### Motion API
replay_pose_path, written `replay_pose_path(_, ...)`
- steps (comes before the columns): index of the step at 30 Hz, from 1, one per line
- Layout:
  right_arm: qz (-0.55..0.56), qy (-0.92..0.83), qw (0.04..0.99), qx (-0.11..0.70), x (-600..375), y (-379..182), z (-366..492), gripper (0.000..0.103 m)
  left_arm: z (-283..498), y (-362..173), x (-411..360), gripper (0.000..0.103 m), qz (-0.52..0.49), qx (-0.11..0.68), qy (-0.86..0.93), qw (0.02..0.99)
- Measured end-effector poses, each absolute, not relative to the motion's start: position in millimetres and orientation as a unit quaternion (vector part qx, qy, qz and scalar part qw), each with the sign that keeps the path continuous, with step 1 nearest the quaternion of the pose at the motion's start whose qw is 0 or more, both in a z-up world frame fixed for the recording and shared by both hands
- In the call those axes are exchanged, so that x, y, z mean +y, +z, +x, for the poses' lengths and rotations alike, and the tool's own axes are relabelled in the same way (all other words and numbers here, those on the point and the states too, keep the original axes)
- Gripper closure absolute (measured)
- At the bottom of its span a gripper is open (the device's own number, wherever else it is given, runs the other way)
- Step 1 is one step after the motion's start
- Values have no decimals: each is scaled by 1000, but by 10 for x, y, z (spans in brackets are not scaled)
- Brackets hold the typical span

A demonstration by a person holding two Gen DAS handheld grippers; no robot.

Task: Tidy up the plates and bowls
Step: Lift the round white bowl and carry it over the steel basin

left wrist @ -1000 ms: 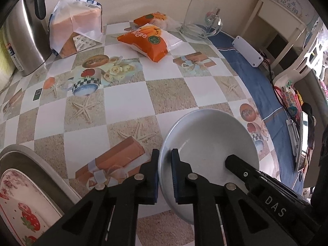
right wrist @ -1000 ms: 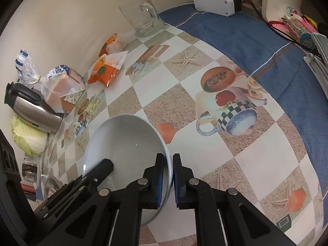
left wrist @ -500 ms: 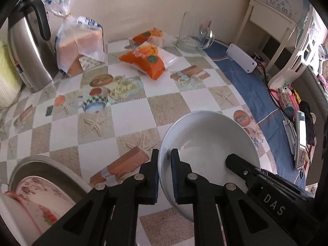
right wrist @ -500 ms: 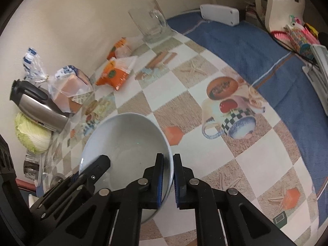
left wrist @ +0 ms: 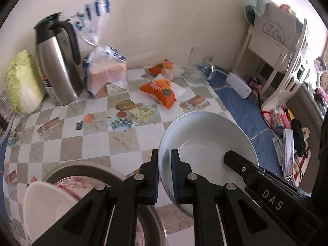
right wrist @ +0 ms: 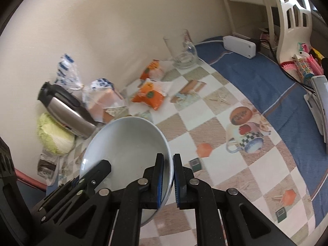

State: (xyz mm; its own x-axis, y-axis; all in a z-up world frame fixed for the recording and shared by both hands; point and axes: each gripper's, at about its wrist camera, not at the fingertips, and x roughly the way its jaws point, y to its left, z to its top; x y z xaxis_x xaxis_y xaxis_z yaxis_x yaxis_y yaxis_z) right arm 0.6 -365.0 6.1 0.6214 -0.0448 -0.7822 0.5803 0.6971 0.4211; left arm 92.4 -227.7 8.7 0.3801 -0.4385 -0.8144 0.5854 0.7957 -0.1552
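Above the table [left wrist: 98, 143], white bowl [left wrist: 207, 143] tilts, mouth facing camera.

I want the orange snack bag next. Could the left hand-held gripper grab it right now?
Probably not yet. The left hand-held gripper is shut on the rim of the white bowl, so it has no free jaws, though nothing blocks the way to the orange snack bag.
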Motion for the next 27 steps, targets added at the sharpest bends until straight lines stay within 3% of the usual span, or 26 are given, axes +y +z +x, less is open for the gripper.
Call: replay_pose_path(27, 246, -64, 892, 374, -2393, 610, 247, 91, 843, 559, -776, 92, -36, 438, -222, 870)
